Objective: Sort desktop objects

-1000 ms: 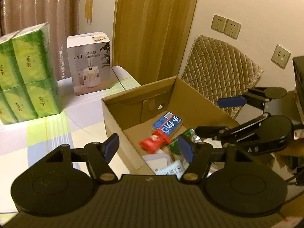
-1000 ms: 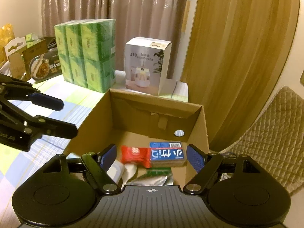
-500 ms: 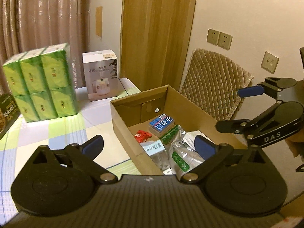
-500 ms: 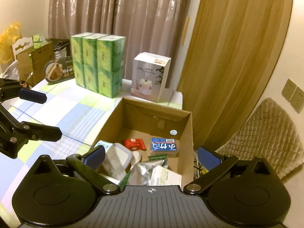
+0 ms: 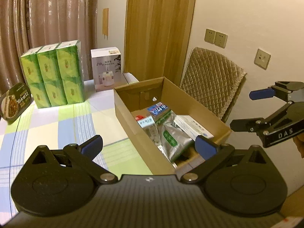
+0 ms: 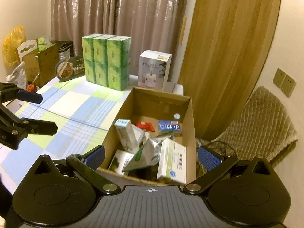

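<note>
we held the left gripper (image 5: pixel 148 146) and the right gripper (image 6: pixel 151 156) both wide and empty, above the near end of the cardboard box (image 6: pixel 191 114). inside the box lay many small things: a silver pouch (image 5: pixel 172 138), a white flat carton (image 6: pixel 173 161), a blue packet (image 6: pixel 169 127) at the far end. we judged the sorting nearly done (the checked tablecloth (image 6: pixel 76 110) beside the box looked bare). the green tissue packs (image 6: pixel 106 60) behind the box probably were not part of it.

Open cardboard box (image 6: pixel 191 117) on the checked tablecloth — packets, cartons and a silver pouch (image 5: pixel 172 138) jumbled inside.
</note>
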Motion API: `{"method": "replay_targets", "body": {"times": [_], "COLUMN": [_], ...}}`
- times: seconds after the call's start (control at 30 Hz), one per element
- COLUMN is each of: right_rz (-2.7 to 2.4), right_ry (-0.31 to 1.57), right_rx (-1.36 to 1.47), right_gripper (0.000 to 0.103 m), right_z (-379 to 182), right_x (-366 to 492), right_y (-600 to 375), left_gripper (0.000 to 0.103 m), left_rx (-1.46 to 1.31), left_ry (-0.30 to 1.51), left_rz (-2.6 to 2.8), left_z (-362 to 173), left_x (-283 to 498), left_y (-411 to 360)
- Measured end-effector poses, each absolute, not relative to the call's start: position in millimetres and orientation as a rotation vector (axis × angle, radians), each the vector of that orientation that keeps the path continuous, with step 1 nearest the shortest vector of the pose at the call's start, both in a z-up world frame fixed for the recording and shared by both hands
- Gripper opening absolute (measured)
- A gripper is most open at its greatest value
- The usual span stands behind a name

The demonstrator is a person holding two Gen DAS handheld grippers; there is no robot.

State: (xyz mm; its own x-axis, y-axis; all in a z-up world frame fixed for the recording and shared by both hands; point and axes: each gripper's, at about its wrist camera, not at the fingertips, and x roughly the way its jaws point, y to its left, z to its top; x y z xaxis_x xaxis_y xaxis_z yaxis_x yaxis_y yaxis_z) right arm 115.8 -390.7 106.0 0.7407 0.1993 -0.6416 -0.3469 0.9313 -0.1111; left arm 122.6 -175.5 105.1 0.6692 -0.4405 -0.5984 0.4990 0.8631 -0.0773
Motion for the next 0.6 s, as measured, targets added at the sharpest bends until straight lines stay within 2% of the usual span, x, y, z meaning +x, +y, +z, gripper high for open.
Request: {"method": "replay_targets", "body": {"times": [0.6], "right_rz": [0.239], "right_ry": [0.655], "right_rx": [-0.225], "right_gripper": [0.101], "right_z": [120], "right_x": [56], "right_y": [-388], "left_gripper": [0.102], "left_rx": [0.07], "left_ry": [0.596], "left_rz": [-0.501], "left_z": [120], "left_x": [44], "left_y": [-179]}}
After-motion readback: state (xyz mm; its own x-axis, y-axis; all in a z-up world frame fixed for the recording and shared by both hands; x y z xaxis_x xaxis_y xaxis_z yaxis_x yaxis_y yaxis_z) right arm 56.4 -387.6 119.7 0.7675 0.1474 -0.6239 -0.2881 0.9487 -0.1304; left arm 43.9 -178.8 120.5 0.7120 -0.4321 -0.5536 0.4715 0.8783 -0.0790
